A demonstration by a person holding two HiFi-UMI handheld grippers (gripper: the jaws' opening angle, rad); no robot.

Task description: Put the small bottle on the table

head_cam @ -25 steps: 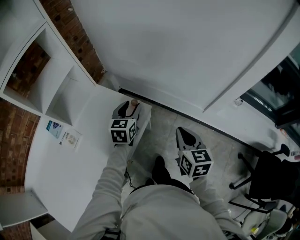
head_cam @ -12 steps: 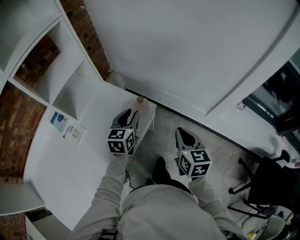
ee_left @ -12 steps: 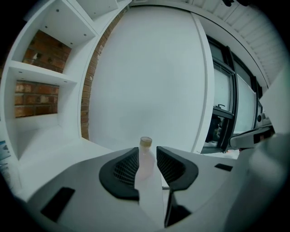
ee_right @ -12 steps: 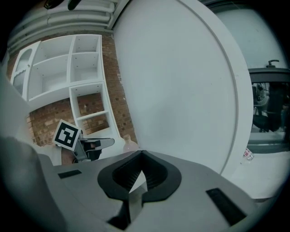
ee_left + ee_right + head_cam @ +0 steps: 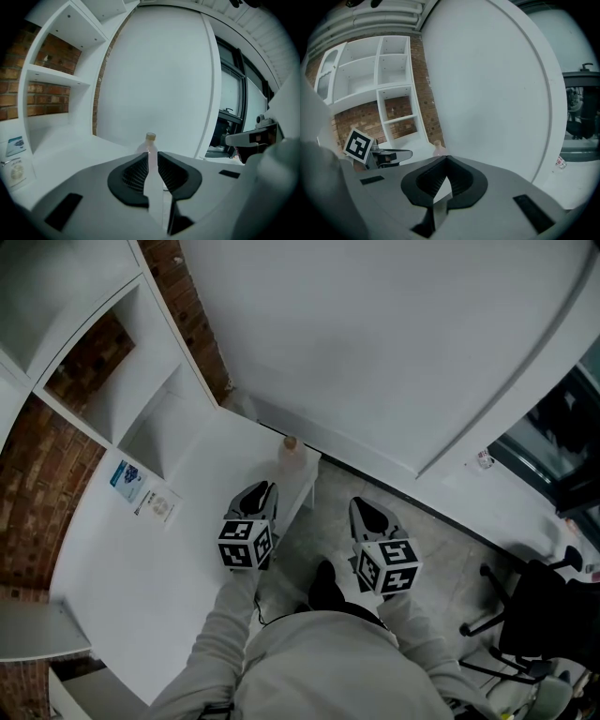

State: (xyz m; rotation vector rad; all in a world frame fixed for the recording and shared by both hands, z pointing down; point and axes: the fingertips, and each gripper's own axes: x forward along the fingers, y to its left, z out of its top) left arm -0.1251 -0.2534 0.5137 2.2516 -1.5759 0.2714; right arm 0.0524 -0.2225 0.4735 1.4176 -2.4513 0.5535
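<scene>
The small clear bottle (image 5: 291,450) with a tan cap stands upright near the corner of the white table (image 5: 141,559). My left gripper (image 5: 259,494) hovers over the table a short way back from it. In the left gripper view the bottle (image 5: 149,143) shows beyond the tips of the left gripper (image 5: 153,158). Its jaws are closing, with a narrow gap and nothing between them. My right gripper (image 5: 368,515) hangs over the floor beside the table; in its own view the right gripper (image 5: 445,162) has its tips together and empty. The bottle (image 5: 438,149) appears small there.
White shelf compartments (image 5: 141,390) against a brick wall stand at the table's far left. Two printed cards (image 5: 127,474) (image 5: 157,507) lie on the table. The table edge (image 5: 305,498) runs beside the bottle. A black office chair (image 5: 534,610) stands on the floor to the right.
The left gripper has let go of the bottle and drawn back toward the person. The bottle stays standing by the table corner. The left jaws have narrowed.
</scene>
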